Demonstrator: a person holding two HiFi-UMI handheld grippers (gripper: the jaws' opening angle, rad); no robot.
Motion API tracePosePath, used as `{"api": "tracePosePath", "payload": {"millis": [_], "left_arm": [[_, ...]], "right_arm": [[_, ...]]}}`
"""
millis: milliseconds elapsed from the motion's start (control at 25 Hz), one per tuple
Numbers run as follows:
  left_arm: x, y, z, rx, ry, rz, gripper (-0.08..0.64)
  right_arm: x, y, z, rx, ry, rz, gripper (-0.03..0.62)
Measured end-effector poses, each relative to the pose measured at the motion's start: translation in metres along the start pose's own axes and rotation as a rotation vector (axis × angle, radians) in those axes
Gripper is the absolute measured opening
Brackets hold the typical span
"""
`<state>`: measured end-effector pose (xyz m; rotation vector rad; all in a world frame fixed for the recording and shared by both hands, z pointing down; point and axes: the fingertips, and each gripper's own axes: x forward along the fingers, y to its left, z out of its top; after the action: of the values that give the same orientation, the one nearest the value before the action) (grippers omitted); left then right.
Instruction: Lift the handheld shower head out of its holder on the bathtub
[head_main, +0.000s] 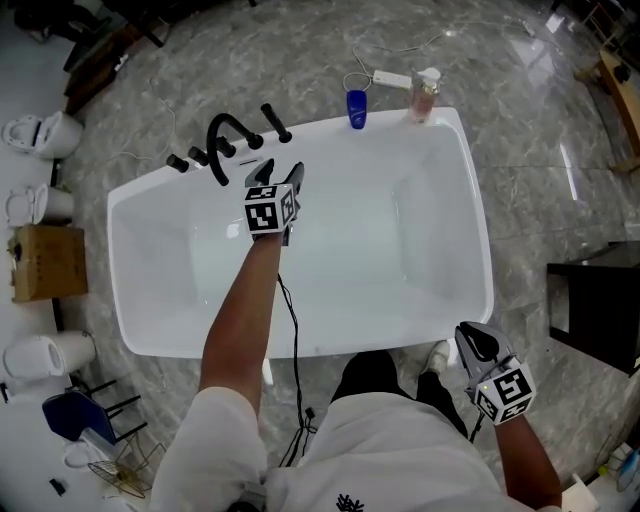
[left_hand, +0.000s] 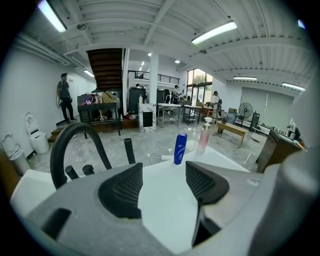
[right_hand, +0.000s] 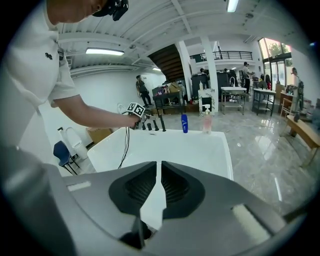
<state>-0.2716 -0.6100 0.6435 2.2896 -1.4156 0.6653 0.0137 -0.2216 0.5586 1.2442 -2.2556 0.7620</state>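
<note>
The black, rod-shaped handheld shower head (head_main: 275, 122) is standing upright in its holder on the far rim of the white, rectangular bathtub (head_main: 478, 200), at about 11 o'clock from the tub's middle in the head view. Just beside it, toward 9 o'clock, the black arched faucet (head_main: 225, 140) is rising from the same rim, with small black knobs (head_main: 178, 163) sitting further along toward 8 o'clock.

The left gripper (head_main: 280, 178) is hovering over the tub with the arm stretched out, and the shower head is lying at 12 o'clock from it, near but apart. In the left gripper view its jaws are standing wide apart with only white tub surface showing between them, and the shower head is showing past the left jaw at about 11 o'clock.

A blue plastic bottle (head_main: 357, 109) and a pink pump bottle (head_main: 426, 96) are standing on the far rim at 1 o'clock from that gripper.

The right gripper (head_main: 478, 342) is hanging outside the tub at 5 o'clock in the head view, beside the person's leg. Its jaws are sitting almost together, leaving a thin slit with nothing gripped.
</note>
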Motion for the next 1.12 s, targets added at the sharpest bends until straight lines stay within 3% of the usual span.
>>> {"api": "tracePosePath", "payload": {"millis": [720, 1120], "left_arm": [[0.133, 0.106, 0.003, 0.045, 0.069, 0.116, 0.278], [0.179, 0.133, 0.006, 0.053, 0.087, 0.125, 0.285]], "right_arm": [[0.041, -0.016, -0.041, 0.122, 0.12, -0.03, 0.043], [0.056, -0.016, -0.062, 0.178, 0.16, -0.046, 0.041]]}}
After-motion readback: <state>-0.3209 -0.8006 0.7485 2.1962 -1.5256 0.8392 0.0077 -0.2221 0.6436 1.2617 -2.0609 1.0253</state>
